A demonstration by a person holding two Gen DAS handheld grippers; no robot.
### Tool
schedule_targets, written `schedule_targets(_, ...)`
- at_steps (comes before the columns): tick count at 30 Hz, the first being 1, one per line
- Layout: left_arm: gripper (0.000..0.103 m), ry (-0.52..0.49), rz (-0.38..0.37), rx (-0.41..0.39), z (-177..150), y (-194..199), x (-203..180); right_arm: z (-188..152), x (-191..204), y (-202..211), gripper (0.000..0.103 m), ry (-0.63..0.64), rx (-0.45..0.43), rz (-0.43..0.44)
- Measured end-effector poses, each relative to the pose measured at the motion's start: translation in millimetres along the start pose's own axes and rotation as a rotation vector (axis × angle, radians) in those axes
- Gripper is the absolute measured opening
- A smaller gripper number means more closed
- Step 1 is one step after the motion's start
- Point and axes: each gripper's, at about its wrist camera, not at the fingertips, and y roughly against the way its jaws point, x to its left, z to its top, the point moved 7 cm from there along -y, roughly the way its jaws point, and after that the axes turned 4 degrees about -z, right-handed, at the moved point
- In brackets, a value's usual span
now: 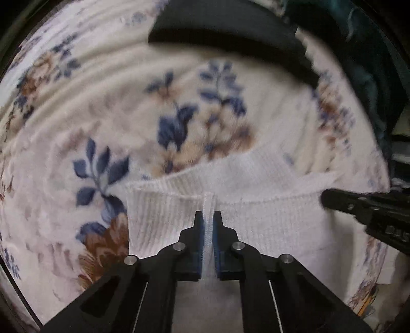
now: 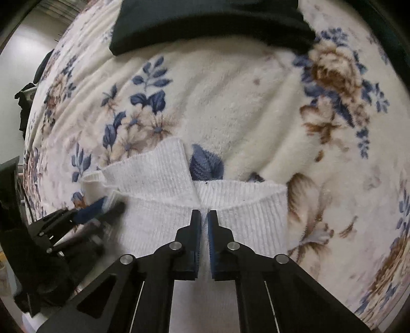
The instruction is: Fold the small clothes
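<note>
Two grippers are both clamped on the same white ribbed garment point(image 1: 256, 215), which lies on the floral blanket point(image 1: 115, 115) in front of you; take them left to right. Your left gripper point(image 1: 210, 217) has its blue-padded fingers point(image 1: 201, 230) drawn nearly together, pinching a raised fold of the white knit between them; that fold stands up at 12 o'clock from the fingertips, right at the garment's ribbed edge; in the right wrist view the same gripper point(image 2: 112, 205) enters from 9 o'clock, biting the garment's left edge, though it is blurred there. The garment point(image 2: 159, 174) spreads between the two tools, with one flap turned up towards 11 o'clock in the right wrist view and a flatter band running off towards 3 o'clock; a blue leaf of the blanket point(image 2: 230, 102) pattern shows in the notch between them. Your right gripper point(image 2: 204, 217) likewise has its fingers point(image 2: 212, 230) closed to a narrow slit on white fabric at the ribbed edge; in the left wrist view it point(image 1: 325, 198) reaches in from 3 o'clock, its tip touching the garment's right end. A dark folded cloth point(image 2: 205, 23) lies on the blanket at 12 o'clock, well apart from the garment.
</note>
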Motion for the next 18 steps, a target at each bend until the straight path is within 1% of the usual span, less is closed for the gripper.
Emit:
schedule_targets(2, 0.004, -0.003, -0.023, -0.044, 2.8, 19.1, -3.5, 0.2, -1.4, 15.4, 0.005, -0.008, -0.049, 0.003)
schedule_targets(5, 0.004, 0.019, -0.079, -0.118, 8.3, 54.0, -7.3, -1.1, -6.0, 40.6, 0.004, -0.025, -0.111, 0.024)
schedule_targets(7, 0.004, 0.035, -0.108, -0.144, 16.5, 67.7, -4.4, 0.3, -7.1, 57.2, 0.004, -0.029, -0.151, 0.036)
schedule_targets(9, 0.004, 0.05, -0.115, -0.165, 26.7, 74.1, -0.8, 1.9, -7.9, 72.2, 0.004, -0.029, -0.187, 0.039)
schedule_targets(11, 0.004, 0.078, -0.107, -0.17, 36.2, 66.1, 8.7, 8.0, -6.6, 79.7, 0.004, -0.02, -0.213, 0.033)
schedule_targets(12, 0.004, 0.101, -0.111, -0.159, 43.1, 55.7, 16.2, 12.4, -5.9, 79.5, 0.003, -0.015, -0.222, 0.023)
schedule_targets(14, 0.004, 0.125, -0.081, -0.147, 52.1, 34.3, 26.7, 23.8, -5.4, 72.6, 0.003, -0.018, -0.226, 0.012)
schedule_targets(15, 0.004, 0.138, -0.067, -0.116, 55.4, 15.9, 34.8, 29.4, -3.4, 64.4, 0.003, -0.009, -0.214, 0.007)
schedule_targets(16, 0.004, 0.162, -0.059, -0.088, 55.5, 1.5, 42.3, 37.1, -3.0, 55.3, 0.003, -0.002, -0.221, -0.025)
schedule_targets(17, 0.004, 0.19, -0.067, -0.057, 54.7, -12.9, 47.9, 42.7, 0.0, 40.1, 0.003, 0.025, -0.193, -0.05)
schedule_targets(18, 0.004, 0.202, -0.058, -0.004, 51.2, -31.3, 53.6, 45.4, 1.6, 28.6, 0.003, 0.028, -0.176, -0.063)
